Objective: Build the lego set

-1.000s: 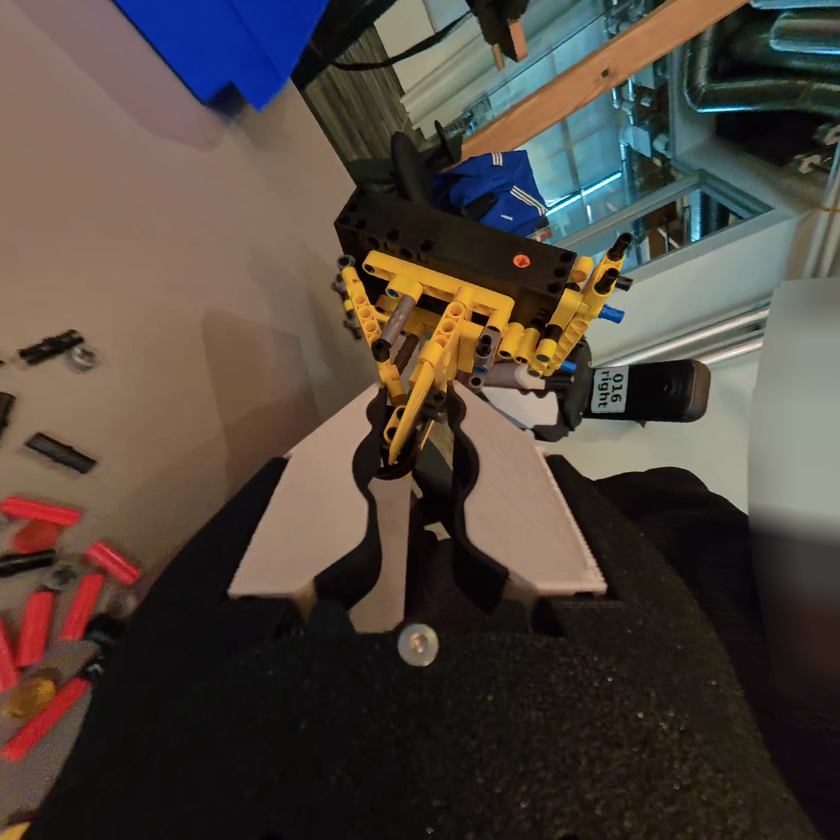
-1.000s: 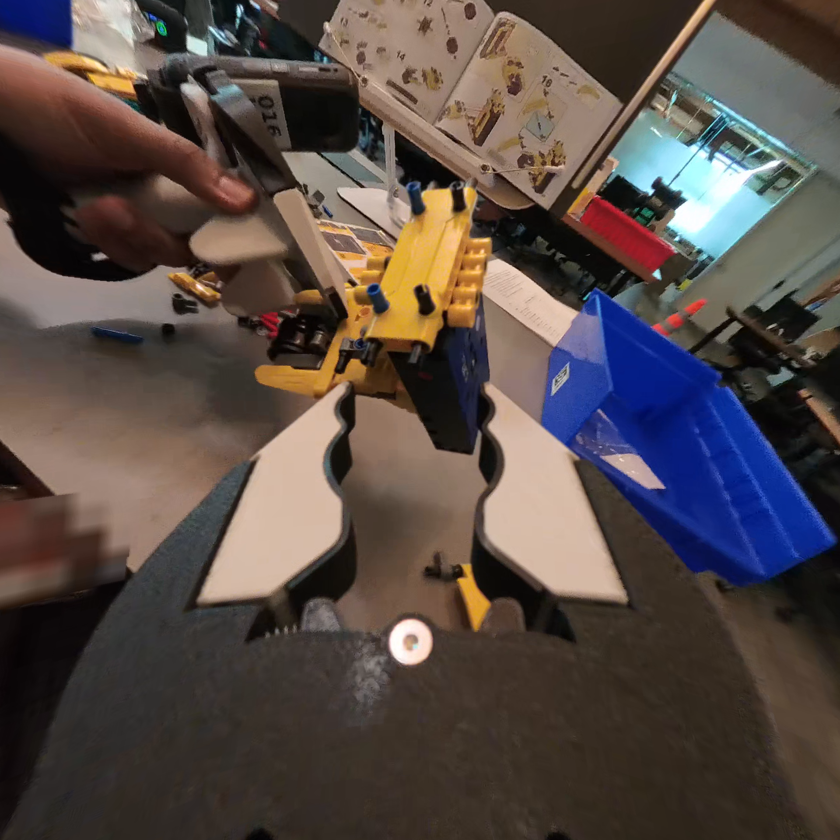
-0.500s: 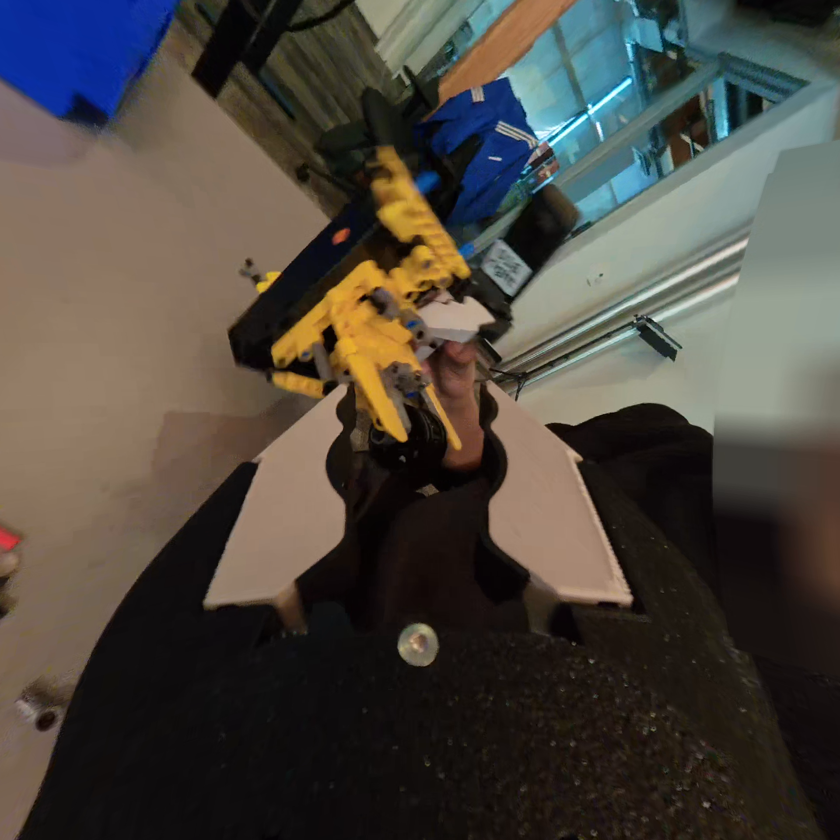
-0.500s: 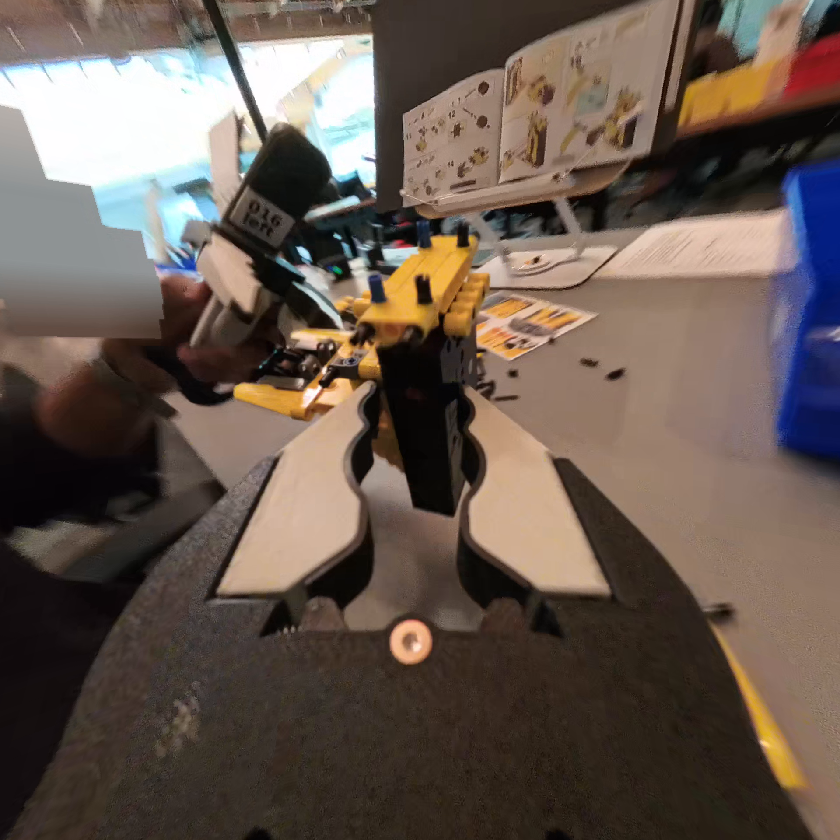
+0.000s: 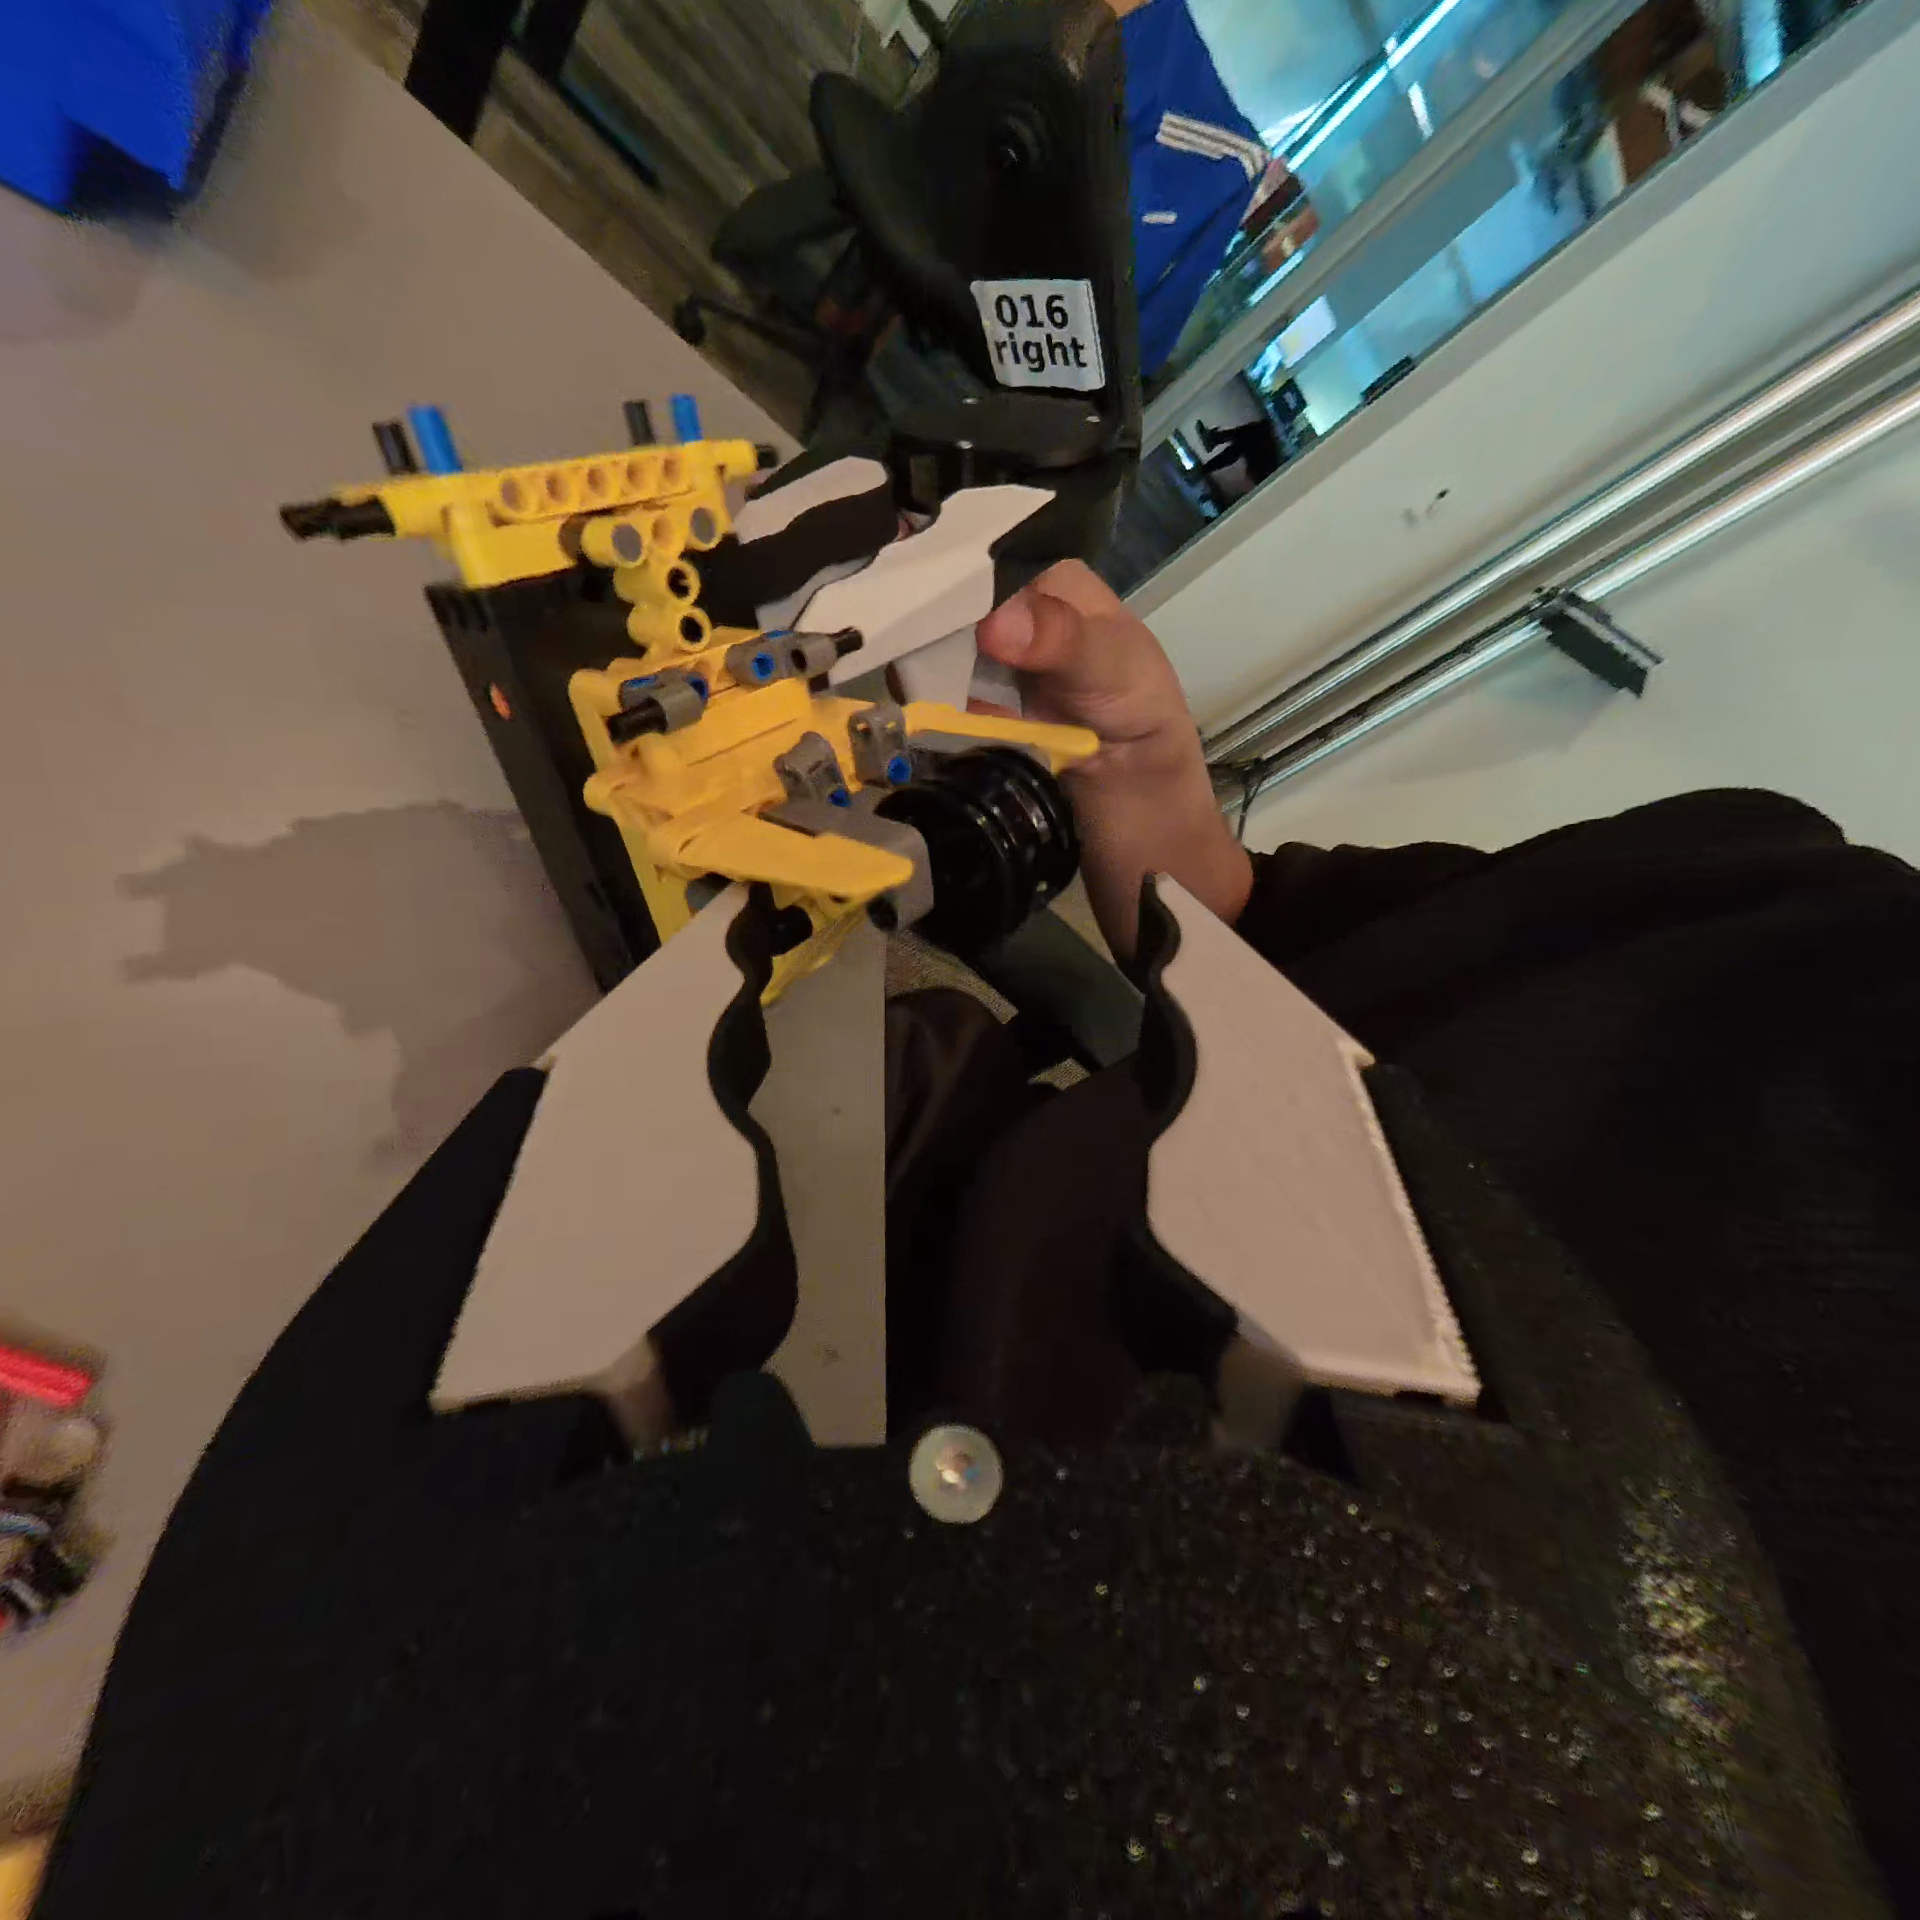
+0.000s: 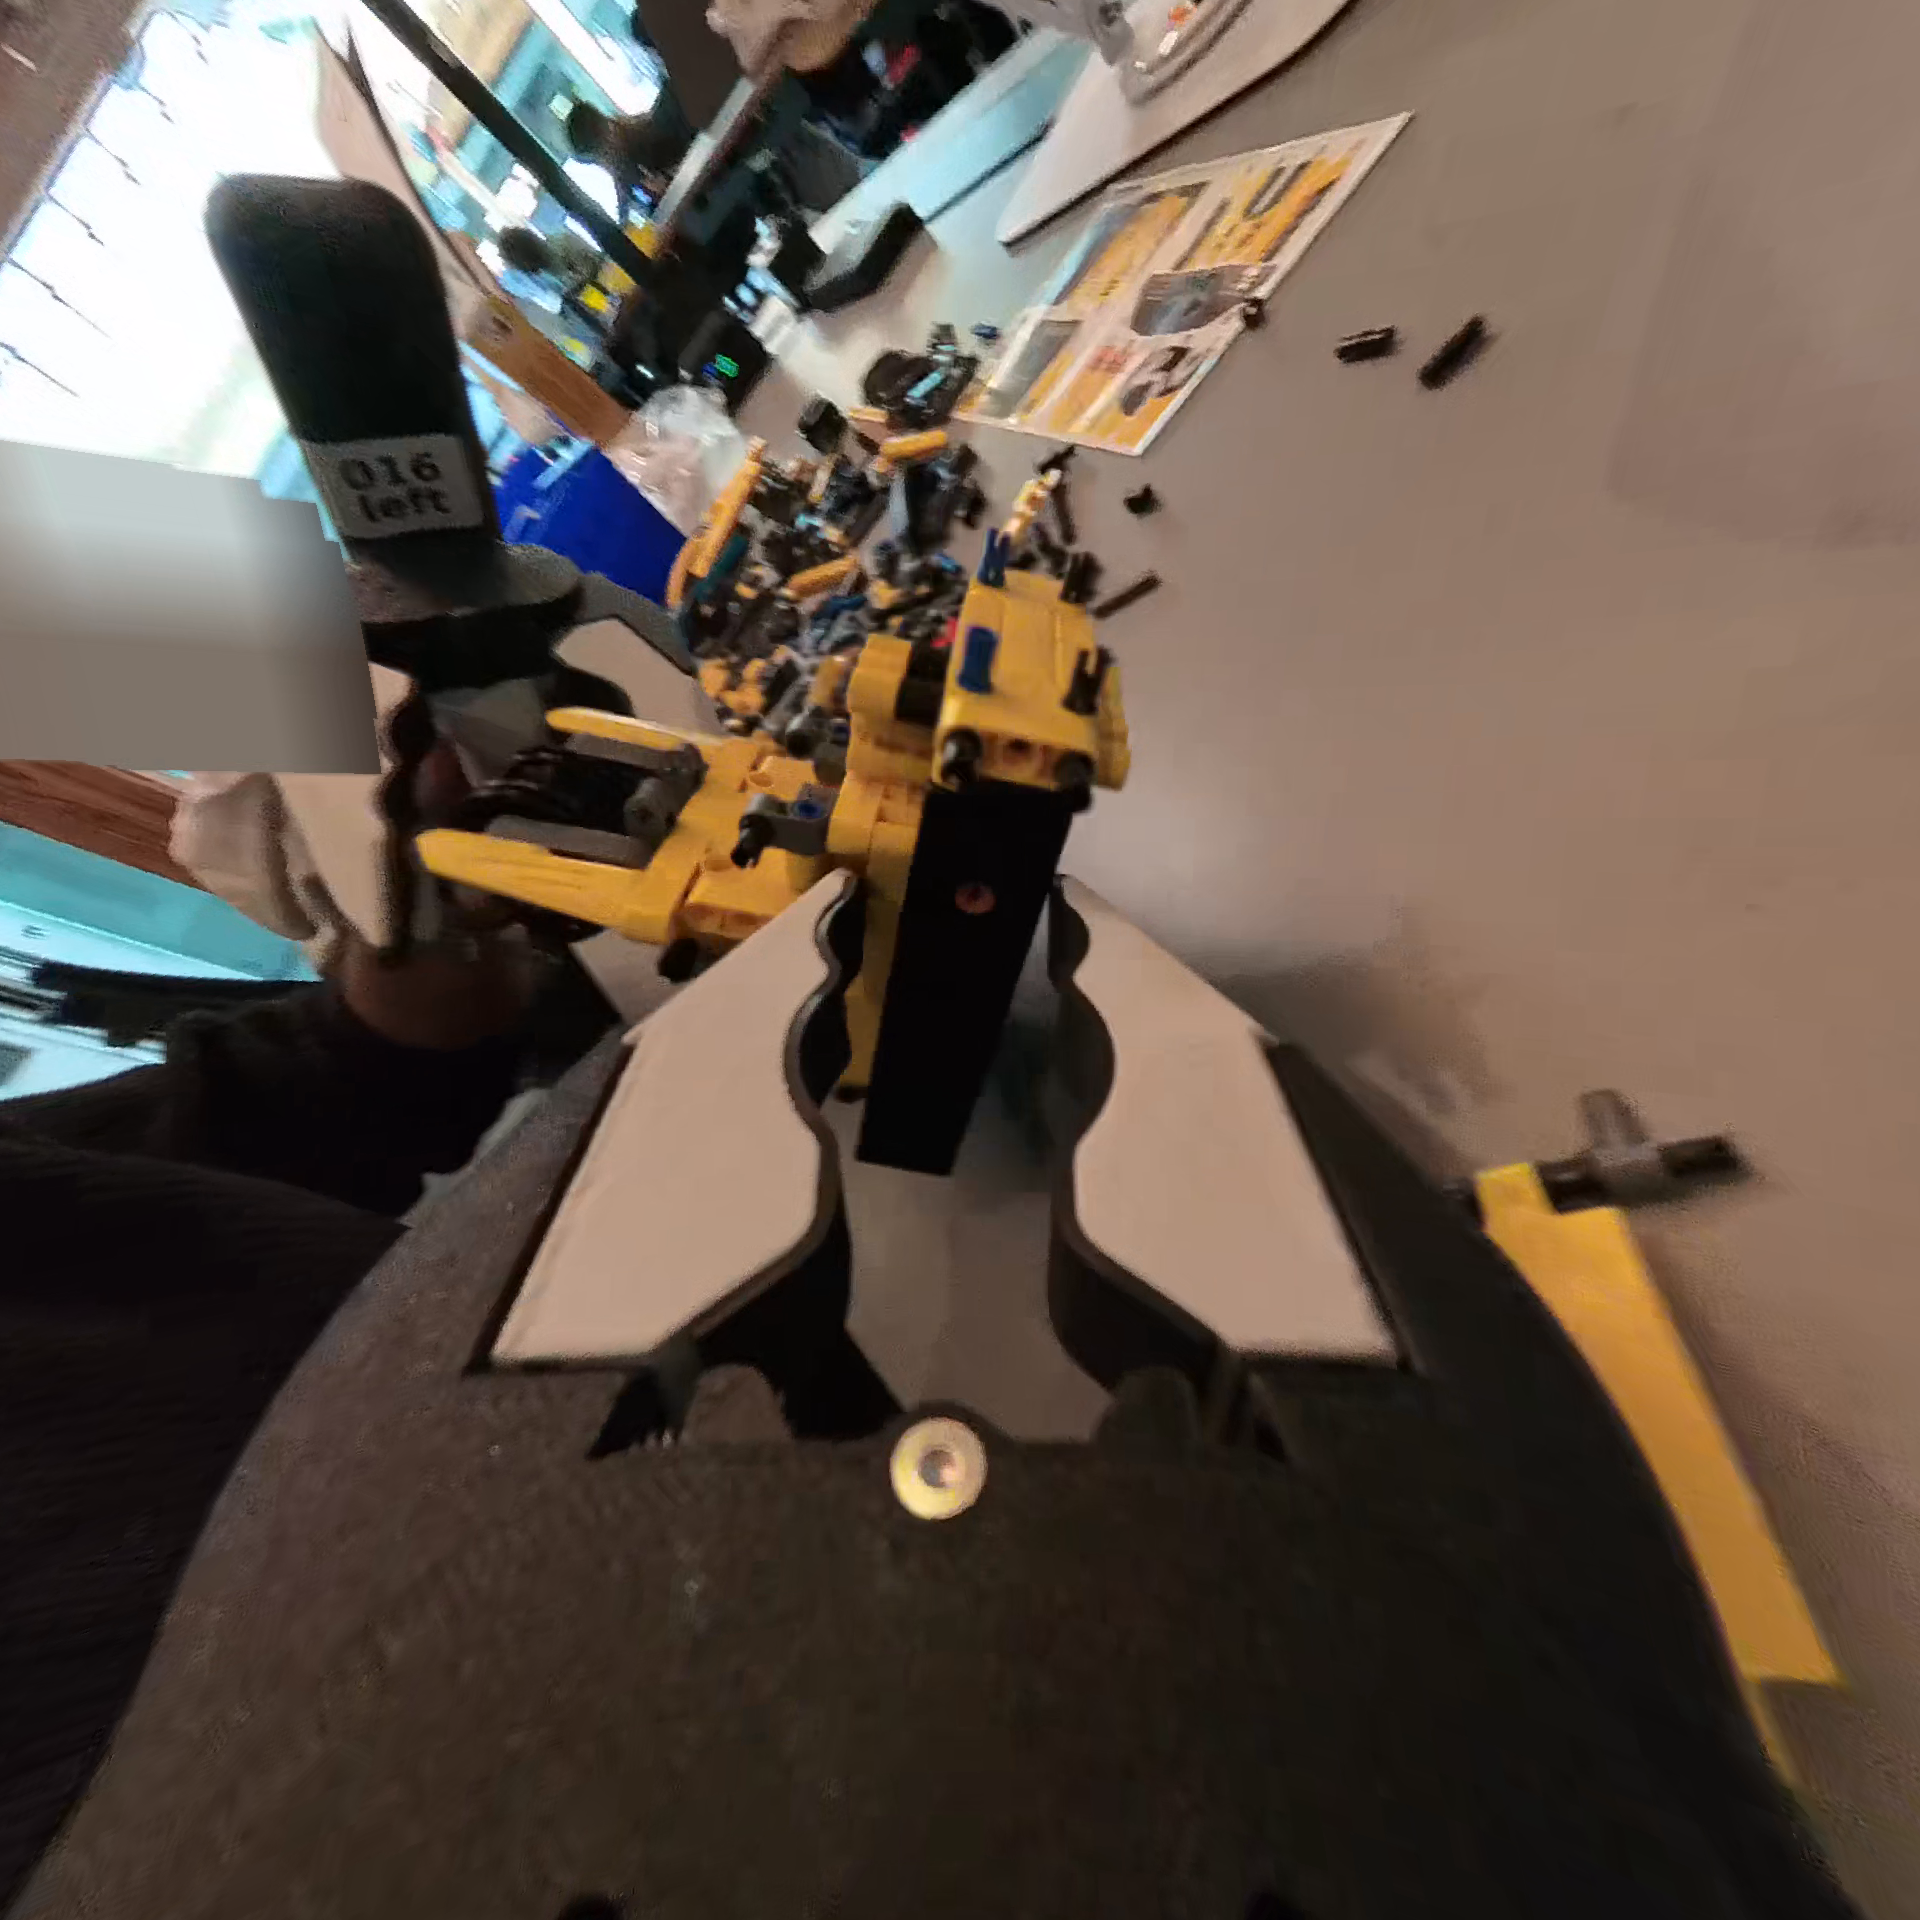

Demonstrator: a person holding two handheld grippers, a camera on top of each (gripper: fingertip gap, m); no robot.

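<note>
Model (image 6: 935,790) of yellow and black bricks, stiff but probably snap-apart, sat mid-frame with my right gripper (image 6: 951,904) pinching its black block (image 6: 961,966), my left gripper (image 5: 935,914) spread.

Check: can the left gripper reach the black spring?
Probably yes. The left gripper is open, and the spring sits just ahead of its fingertips with nothing between. The right gripper grips the model by its black block, clear of the spring.

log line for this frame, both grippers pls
left gripper: open, at yellow brick model's black spring end | right gripper: shut on model's black block | table: loose parts
</note>
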